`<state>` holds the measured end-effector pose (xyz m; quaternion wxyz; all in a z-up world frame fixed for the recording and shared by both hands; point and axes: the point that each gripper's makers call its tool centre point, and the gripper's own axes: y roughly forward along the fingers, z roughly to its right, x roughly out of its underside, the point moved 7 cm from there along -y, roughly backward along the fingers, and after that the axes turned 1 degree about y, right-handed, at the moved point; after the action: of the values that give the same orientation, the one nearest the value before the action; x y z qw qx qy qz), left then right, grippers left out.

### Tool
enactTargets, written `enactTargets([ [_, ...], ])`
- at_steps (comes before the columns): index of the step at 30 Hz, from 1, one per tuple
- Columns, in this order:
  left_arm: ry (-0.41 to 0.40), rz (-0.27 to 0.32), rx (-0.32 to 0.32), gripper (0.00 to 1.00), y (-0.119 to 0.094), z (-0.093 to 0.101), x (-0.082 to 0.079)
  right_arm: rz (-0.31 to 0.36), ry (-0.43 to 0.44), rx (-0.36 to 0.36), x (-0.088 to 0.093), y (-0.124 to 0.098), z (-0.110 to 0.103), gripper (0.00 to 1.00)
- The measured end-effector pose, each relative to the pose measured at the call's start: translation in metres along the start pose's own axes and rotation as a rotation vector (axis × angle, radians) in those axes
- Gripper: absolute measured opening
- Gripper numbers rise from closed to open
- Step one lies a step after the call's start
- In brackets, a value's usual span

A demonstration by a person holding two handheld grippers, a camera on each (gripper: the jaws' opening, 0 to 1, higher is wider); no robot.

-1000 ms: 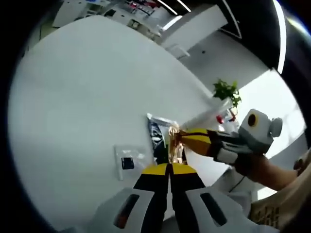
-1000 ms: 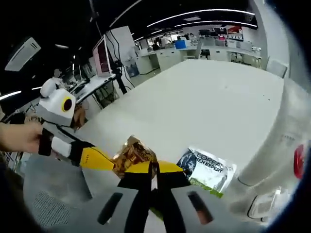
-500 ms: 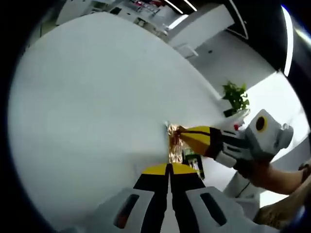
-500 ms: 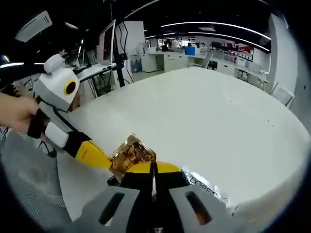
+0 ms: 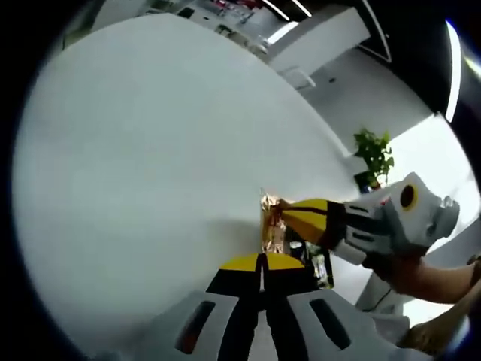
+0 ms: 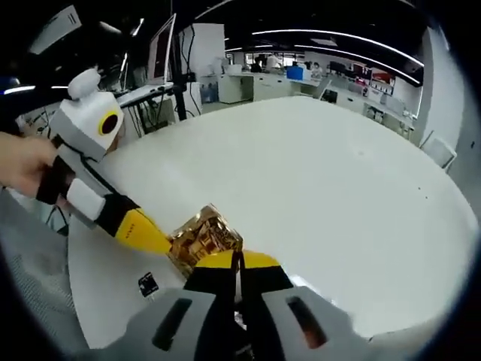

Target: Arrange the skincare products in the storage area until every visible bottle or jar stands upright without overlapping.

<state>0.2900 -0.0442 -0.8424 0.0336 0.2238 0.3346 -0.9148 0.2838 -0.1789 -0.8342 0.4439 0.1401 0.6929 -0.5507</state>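
Step in hand, as judged: carrying a gold foil sachet [image 5: 270, 223] between both claws above the white counter [image 5: 135, 150], before setting it down in the storage area. Left claw [image 5: 261, 259] closed to a narrow slit on the near edge of the sachet. Right claw [image 5: 284, 209] entering from 3 o'clock in the left gripper view, yellow tips pinching the same sachet at its far side.

In the right gripper view: sachet [image 6: 203, 238] just above the right claw [image 6: 237, 259], jaws pressed together on it; left claw [image 6: 167, 245] reaching in from 9 o'clock, with a hand [image 6: 26, 165] behind it at the edge.

A green-labelled packet [image 5: 319, 265] lying flat at about 4 o'clock of the sachet, partly hidden.

Next move probably calling for: lowering the sachet onto a bare part of the counter [image 6: 316, 173], apart from the packet; then loosening one claw at a time. Whether so thin a sachet can stand upright, cannot tell.
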Motion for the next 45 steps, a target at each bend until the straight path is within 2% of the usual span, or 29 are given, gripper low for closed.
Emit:
enactTargets([
  [5,-0.016,0.0,-0.002,0.0,0.003,-0.004,-0.001,-0.009,0.001,0.002,0.0,0.007,0.001,0.02],
  [12,0.004,-0.016,-0.025,0.0,0.006,-0.009,-0.001,-0.027,-0.028,0.001,0.002,0.013,-0.001,0.03],
  [17,0.084,-0.046,-0.058,0.0,0.007,-0.008,-0.001,-0.053,-0.094,0.002,0.005,0.016,-0.004,0.03],
  [23,0.18,-0.072,-0.085,0.0,0.005,-0.005,-0.003,-0.043,-0.118,-0.003,0.003,0.019,-0.003,0.03],
  [26,0.297,-0.114,-0.117,0.0,0.004,-0.005,-0.004,-0.043,-0.128,-0.002,0.002,0.02,-0.001,0.02],
  [29,0.484,-0.155,-0.166,0.0,0.001,-0.001,-0.007,-0.043,-0.122,-0.006,0.003,0.021,0.0,0.02],
  [32,0.604,-0.143,-0.182,0.01,0.002,0.005,-0.013,-0.04,-0.126,-0.007,0.004,0.021,0.0,0.02],
  [38,0.758,-0.106,-0.138,0.16,0.017,0.022,-0.026,-0.039,-0.113,-0.017,0.005,0.022,0.003,0.02],
  [45,0.91,-0.157,-0.15,0.24,0.039,0.016,-0.026,-0.039,-0.119,-0.028,0.006,0.023,0.005,0.02],
])
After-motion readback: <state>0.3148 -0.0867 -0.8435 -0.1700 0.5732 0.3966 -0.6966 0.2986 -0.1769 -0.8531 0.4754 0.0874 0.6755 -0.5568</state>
